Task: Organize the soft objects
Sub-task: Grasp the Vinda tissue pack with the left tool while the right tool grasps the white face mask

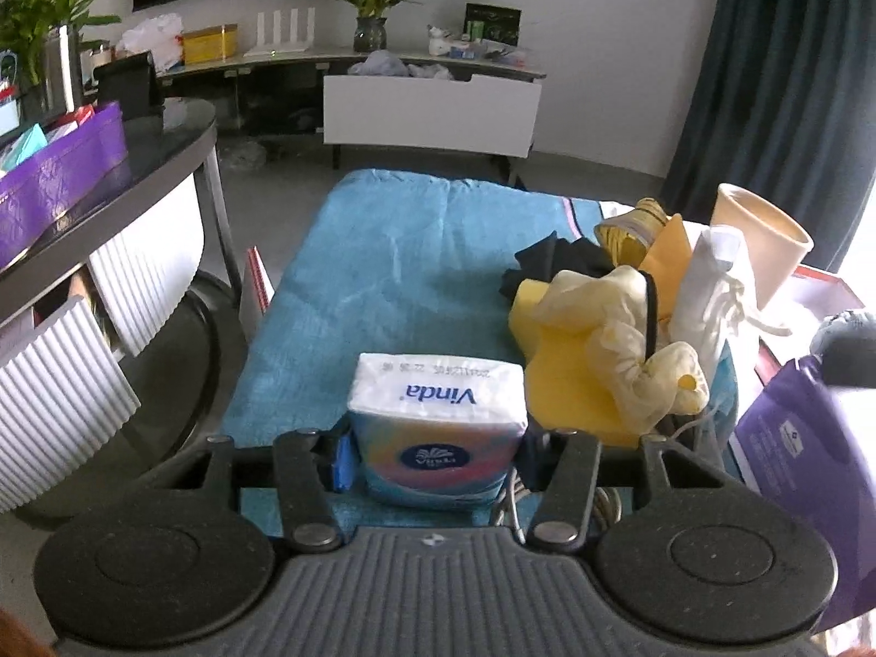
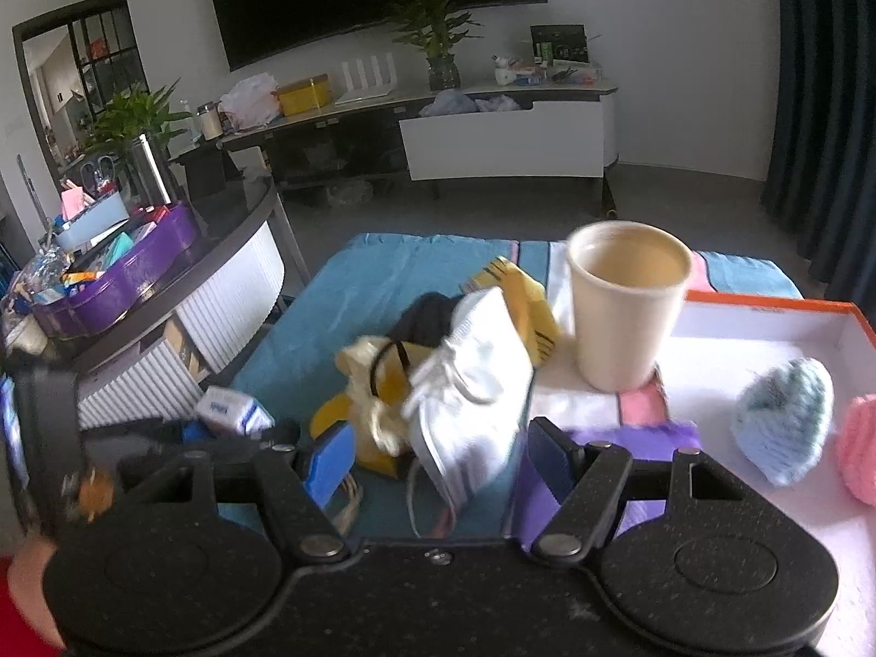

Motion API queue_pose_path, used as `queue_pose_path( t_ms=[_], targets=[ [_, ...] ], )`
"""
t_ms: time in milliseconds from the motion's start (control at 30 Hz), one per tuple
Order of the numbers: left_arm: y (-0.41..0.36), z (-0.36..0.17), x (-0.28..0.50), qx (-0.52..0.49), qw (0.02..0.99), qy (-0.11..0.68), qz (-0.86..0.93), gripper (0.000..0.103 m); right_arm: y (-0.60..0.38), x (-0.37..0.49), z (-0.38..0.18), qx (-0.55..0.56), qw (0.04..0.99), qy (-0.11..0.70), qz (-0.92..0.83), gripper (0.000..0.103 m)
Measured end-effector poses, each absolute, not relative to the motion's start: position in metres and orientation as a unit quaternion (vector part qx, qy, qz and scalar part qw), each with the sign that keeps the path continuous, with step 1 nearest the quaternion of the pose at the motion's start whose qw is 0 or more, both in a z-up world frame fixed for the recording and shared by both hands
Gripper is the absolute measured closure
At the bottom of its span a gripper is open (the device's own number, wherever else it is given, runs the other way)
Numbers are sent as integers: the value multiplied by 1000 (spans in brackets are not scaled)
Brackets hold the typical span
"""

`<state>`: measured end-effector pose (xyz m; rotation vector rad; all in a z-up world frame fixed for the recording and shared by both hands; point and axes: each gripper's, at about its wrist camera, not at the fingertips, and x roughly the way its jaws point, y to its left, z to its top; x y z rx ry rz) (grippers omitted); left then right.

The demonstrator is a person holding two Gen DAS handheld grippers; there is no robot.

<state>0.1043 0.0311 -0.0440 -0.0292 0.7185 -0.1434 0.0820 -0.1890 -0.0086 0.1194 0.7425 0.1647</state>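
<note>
My left gripper [image 1: 438, 457] is shut on a Vinda tissue pack [image 1: 438, 410], its fingers pressed to both sides; the pack rests on a teal towel [image 1: 394, 274]. To the pack's right lies a heap of soft things: pale yellow cloth [image 1: 618, 339], a yellow sponge sheet [image 1: 569, 383], black fabric [image 1: 553, 263] and a white mask pouch [image 1: 706, 295]. My right gripper [image 2: 441, 460] stands open. The white mask pouch [image 2: 471, 399], blurred, lies between and beyond its fingers without touching them. The tissue pack [image 2: 232, 410] shows at the lower left there.
A beige cup [image 2: 627, 306] stands upright behind the heap. To the right, an orange-rimmed white box [image 2: 766, 306] holds a light blue knitted piece [image 2: 783, 421] and a pink one [image 2: 859, 449]. A purple pouch [image 1: 794, 438] lies near it. A dark round table [image 1: 164, 148] with a purple tin stands left.
</note>
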Motion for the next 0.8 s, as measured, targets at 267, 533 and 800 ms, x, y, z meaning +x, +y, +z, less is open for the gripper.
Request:
queue_pose_path(
  t_ms=[267,533,800],
  targets=[
    [38,-39,104,-37,933,349,-85,49,-163,135,-17,62,925,375,27,20],
    [41,-39,108,-58,931,349,-91,49,-163,179,-44,74,914,398,-42,31],
    [39,-37,106,-56,933,344,-95,49,-170,180,-49,61,912,406,-28,56]
  ],
)
